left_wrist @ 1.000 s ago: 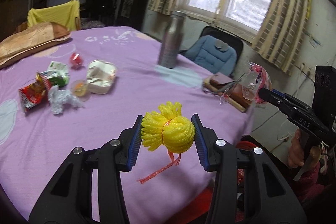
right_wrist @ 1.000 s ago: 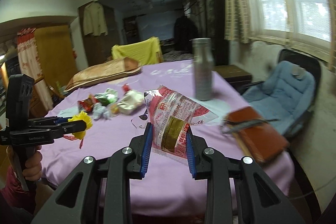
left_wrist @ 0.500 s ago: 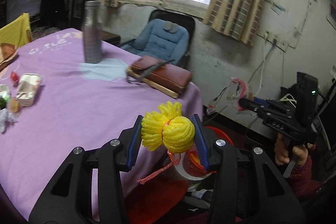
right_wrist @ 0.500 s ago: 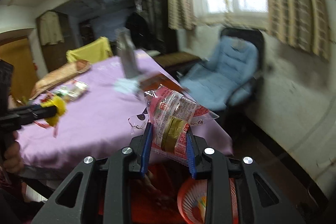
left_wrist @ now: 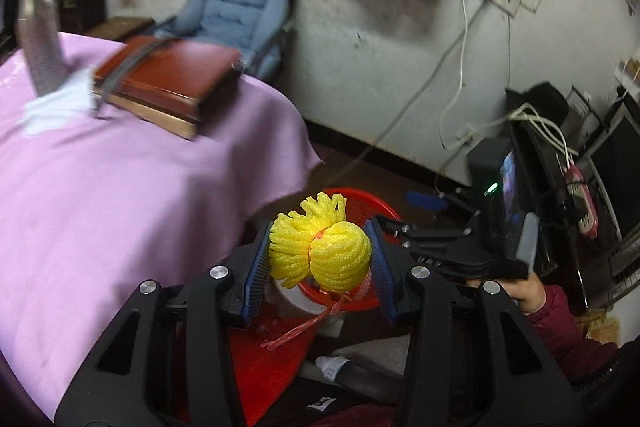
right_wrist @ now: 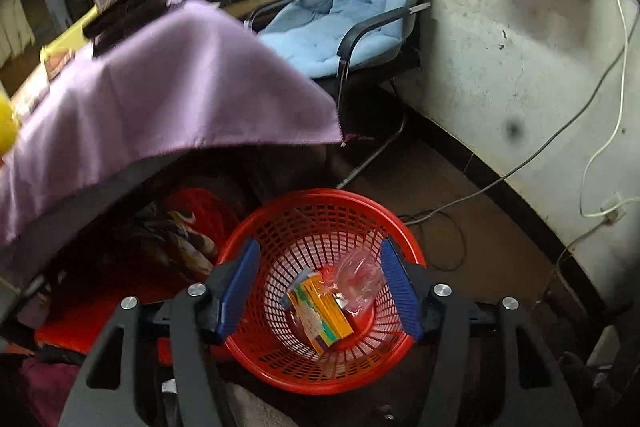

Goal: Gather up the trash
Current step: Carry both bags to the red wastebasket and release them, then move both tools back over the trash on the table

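Observation:
My left gripper (left_wrist: 318,255) is shut on a yellow foam fruit net (left_wrist: 320,251) with a red strip hanging from it. It hovers beside the table's edge, over a red plastic basket (left_wrist: 360,199) on the floor. My right gripper (right_wrist: 320,283) points down into that basket (right_wrist: 320,195). Its jaws are opening and nothing is between them. The clear pink snack wrapper (right_wrist: 360,277) lies inside the basket next to a yellow-green box (right_wrist: 324,315). In the left wrist view, the right gripper (left_wrist: 408,215) shows just right of the basket.
The table with a purple cloth (left_wrist: 120,187) carries brown books (left_wrist: 168,79) and a metal bottle (left_wrist: 40,27). A blue padded chair (right_wrist: 352,3) stands by the wall. Cables (right_wrist: 520,163) trail along the wall and floor. A hand in a maroon sleeve (left_wrist: 560,327) holds the right gripper.
Both grippers swung off the tabletop and down toward the red basket on the floor. The right gripper let go of the snack wrapper, which now lies in the basket.

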The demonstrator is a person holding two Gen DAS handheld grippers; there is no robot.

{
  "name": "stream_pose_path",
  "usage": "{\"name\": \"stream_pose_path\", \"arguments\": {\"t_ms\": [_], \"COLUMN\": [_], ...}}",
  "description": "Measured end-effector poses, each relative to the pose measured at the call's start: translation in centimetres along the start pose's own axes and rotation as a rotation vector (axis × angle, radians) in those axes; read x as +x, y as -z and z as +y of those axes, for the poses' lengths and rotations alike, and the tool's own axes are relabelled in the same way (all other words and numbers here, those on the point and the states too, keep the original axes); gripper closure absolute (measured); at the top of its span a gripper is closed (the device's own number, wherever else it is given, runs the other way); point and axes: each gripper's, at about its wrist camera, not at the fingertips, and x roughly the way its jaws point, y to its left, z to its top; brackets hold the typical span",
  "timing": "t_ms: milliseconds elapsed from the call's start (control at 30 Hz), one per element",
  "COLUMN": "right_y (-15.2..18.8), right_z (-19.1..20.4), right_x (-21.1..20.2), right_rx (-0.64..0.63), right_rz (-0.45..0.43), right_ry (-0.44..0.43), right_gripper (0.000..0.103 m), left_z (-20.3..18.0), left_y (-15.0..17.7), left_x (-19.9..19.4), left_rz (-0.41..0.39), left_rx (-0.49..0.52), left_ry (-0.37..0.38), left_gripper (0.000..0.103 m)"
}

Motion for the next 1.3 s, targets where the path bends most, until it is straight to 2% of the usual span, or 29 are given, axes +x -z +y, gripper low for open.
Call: {"name": "stream_pose_path", "arguments": {"t_ms": [33,200,300,333,433,500,567,867,933,1133,1300], "right_y": [0.0,-0.6,-0.6,-0.4,-0.6,-0.6,-0.5,-0.8,-1.1,-2.0,-3.5], "right_z": [-0.4,-2.9,-4.8,-5.2,-5.8,-6.1,-6.4,-3.9,-3.1,0.4,4.5], "right_x": [-0.5,-3.0,-3.7,-3.8,-4.0,-3.9,-3.8,-4.9,-5.4,-7.2,-8.3], "right_rx": [0.016,0.109,0.177,0.193,0.216,0.218,0.224,0.181,0.161,0.088,0.022], "right_rz": [-0.022,-0.135,-0.167,-0.171,-0.177,-0.184,-0.187,-0.194,-0.203,-0.235,-0.244], "right_ry": [-0.008,-0.003,-0.029,-0.04,-0.064,-0.064,-0.074,-0.128,-0.137,-0.169,-0.241], "right_gripper": [0.032,0.029,0.029,0.029,0.029,0.029,0.029,0.028,0.024,0.021,0.015], "left_z": [-0.3,-2.1,-3.1,-3.4,-3.7,-3.7,-3.4,-0.6,0.1,3.2,7.0], "left_y": [-0.1,-0.7,-1.4,-1.6,-2.0,-2.0,-2.0,-1.3,-1.1,0.1,1.6], "left_x": [0.8,4.9,7.1,7.8,8.0,7.2,6.3,2.9,1.8,-2.5,-7.4], "left_rz": [0.014,0.09,0.127,0.14,0.144,0.114,0.089,0.027,0.008,-0.071,-0.154], "left_rx": [0.008,0.055,0.072,0.076,0.065,0.064,0.067,-0.009,-0.025,-0.09,-0.161], "left_ry": [0.006,0.044,0.056,0.051,0.052,0.044,0.016,-0.064,-0.084,-0.14,-0.218], "left_gripper": [0.057,0.057,0.055,0.053,0.031,0.02,0.018,0.017,0.016,0.016,0.012]}}
